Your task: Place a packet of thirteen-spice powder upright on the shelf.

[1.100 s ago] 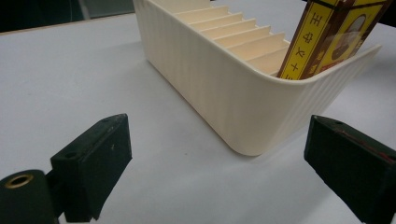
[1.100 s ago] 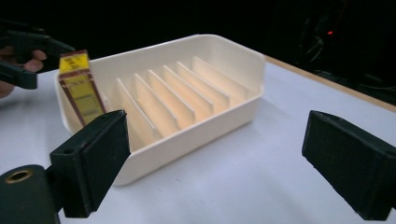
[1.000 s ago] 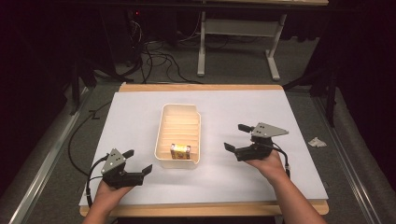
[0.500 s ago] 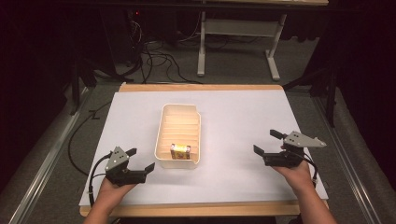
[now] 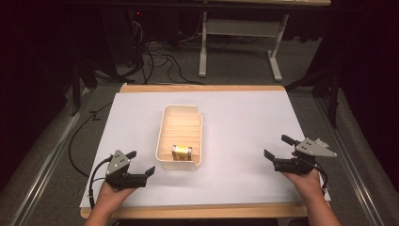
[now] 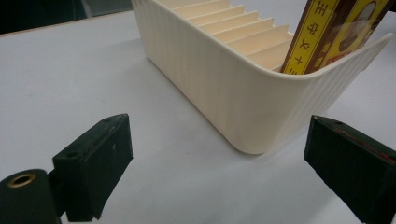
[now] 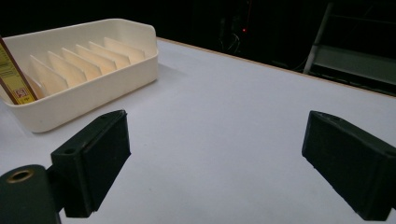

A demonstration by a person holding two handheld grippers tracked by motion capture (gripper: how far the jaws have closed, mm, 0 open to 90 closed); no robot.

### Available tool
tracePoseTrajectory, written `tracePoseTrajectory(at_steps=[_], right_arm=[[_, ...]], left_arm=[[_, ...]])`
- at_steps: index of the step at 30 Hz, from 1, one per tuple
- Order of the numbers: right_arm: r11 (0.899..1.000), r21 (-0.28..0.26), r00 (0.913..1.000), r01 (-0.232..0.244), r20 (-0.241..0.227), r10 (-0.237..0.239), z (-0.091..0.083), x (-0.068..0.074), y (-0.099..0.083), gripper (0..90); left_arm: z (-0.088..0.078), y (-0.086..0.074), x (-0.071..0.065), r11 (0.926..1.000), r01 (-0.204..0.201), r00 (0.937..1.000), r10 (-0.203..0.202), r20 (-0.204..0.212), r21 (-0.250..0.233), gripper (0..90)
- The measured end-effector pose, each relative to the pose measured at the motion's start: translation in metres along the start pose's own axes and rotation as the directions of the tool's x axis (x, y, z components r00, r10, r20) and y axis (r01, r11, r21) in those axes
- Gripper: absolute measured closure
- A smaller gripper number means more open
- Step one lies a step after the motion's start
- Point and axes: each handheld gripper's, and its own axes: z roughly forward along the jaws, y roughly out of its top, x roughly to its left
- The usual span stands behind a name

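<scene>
since a second ago the left gripper (image 5: pixel 139 170) has barely shifted; it sits at the near left of the table (image 5: pixel 244 122), just beside the near left corner of the cream slotted tray (image 5: pixel 165 141). the right gripper (image 5: pixel 277 149) has moved most: a second ago it hovered close to the tray's right side, half a second ago it was farther out toward the right edge, and now it sits near the near right corner of the white table cover, well apart from the tray.

the left hand (image 5: pixel 109 194) comes in from the bottom edge, palm under the gripper, with the jaws pointing right and a little forward toward the tray. its jaws are spread wide and hold nothing; in the left gripper view the tray's rounded corner (image 6: pixel 261 116) lies between and beyond them, not touching either jaw.

in the middle, the tray stands lengthwise away from the person, its inner dividers forming a row of slots. a yellow and brown packet (image 5: pixel 181 152) stands on edge in the slot nearest the person, leaning slightly, its top rising above the rim (image 6: pixel 322 32).

the right hand (image 5: pixel 308 181) also enters from below, wrist bent slightly inward, and the gripper points left toward the tray. its jaws are likewise spread apart and empty; the right gripper view shows bare white table between them, with the tray (image 7: pixel 84 93) far off to the upper left.
</scene>
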Motion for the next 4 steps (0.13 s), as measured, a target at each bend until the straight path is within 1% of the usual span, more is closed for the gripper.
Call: tracePoseTrajectory(at_steps=[1,2,4], right_arm=[[1.0,0.004,1.0,0.001,-0.006,-0.001,0.0011,-0.0007,-0.0003,8.3],[1.0,0.006,0.9999,-0.008,-0.007,0.008,0.002,-0.0014,-0.0004,8.4],[1.0,-0.002,0.9999,-0.017,-0.004,0.017,0.0039,-0.0039,-0.0001,8.7]], left_arm=[[-0.0008,-0.0001,0.0005,1.0,0.0,1.0,0.0,-0.003,0.0,8.5],[-0.0018,-0.0001,0.001,1.0,-0.002,1.0,0.002,-0.006,0.001,8.5],[-0.0034,0.0,0.0011,1.0,0.001,1.0,-0.001,-0.009,-0.002,8.4]])
